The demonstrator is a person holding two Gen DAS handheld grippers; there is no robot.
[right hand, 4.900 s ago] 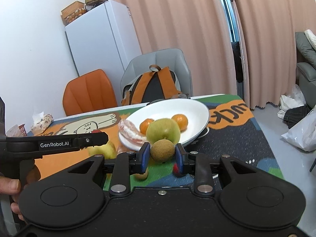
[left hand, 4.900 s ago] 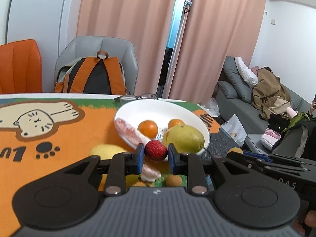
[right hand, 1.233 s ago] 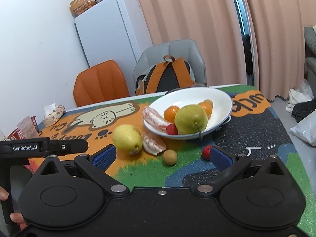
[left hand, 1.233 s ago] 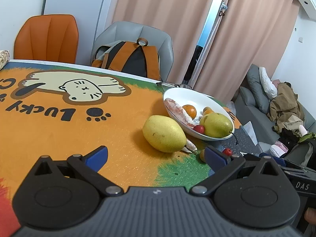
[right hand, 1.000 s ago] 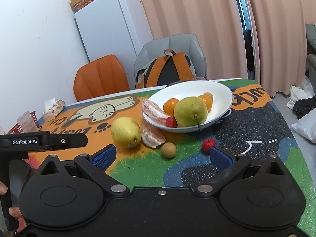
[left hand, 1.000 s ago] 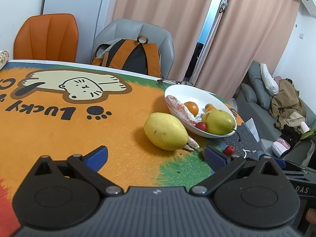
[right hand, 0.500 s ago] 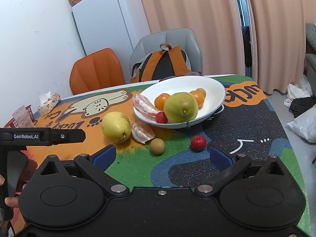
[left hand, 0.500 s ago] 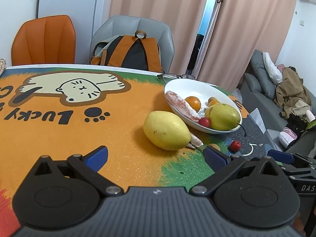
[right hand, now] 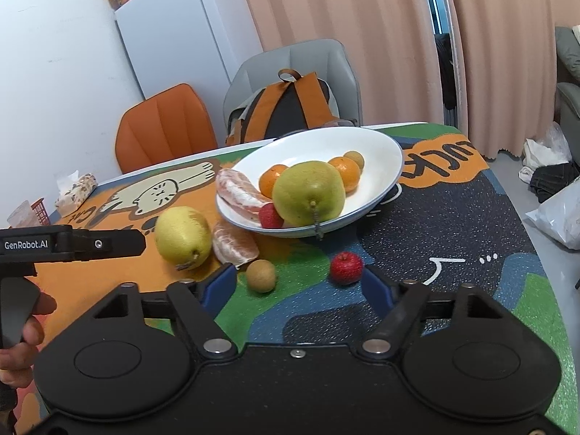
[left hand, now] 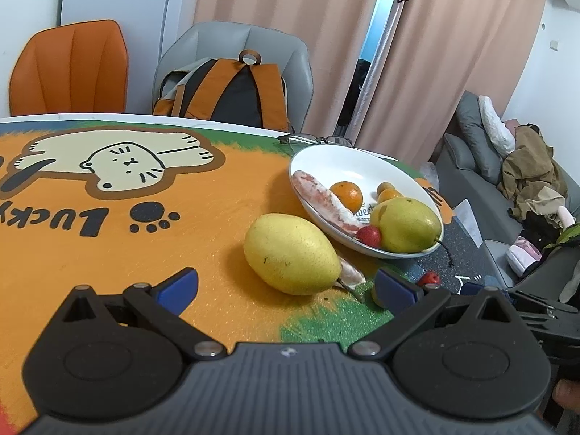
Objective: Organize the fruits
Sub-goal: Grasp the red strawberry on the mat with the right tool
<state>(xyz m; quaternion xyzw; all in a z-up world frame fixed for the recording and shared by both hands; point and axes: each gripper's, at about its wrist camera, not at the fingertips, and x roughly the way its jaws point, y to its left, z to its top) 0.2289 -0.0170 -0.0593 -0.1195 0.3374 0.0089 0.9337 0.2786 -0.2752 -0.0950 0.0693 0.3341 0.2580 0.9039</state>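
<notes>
A lived-in home is shown, a dining corner open to a living room. A white fridge [right hand: 181,32] with baskets on top is placed against the wall. An orange chair [left hand: 69,69] and a grey chair [left hand: 235,58] with a backpack [left hand: 232,90] are set at a table covered by a cartoon cat mat [left hand: 108,195]. Pink curtains [left hand: 290,36] are hung behind, and a grey sofa [left hand: 467,159] with clothes [left hand: 533,170] piled on it is seen beside.

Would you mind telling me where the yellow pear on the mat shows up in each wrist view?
Left wrist: the yellow pear lies centre, just past the open left gripper.
Right wrist: yellow pear sits left of centre, beside the peeled orange.
Shared landmark: the white plate.
</notes>
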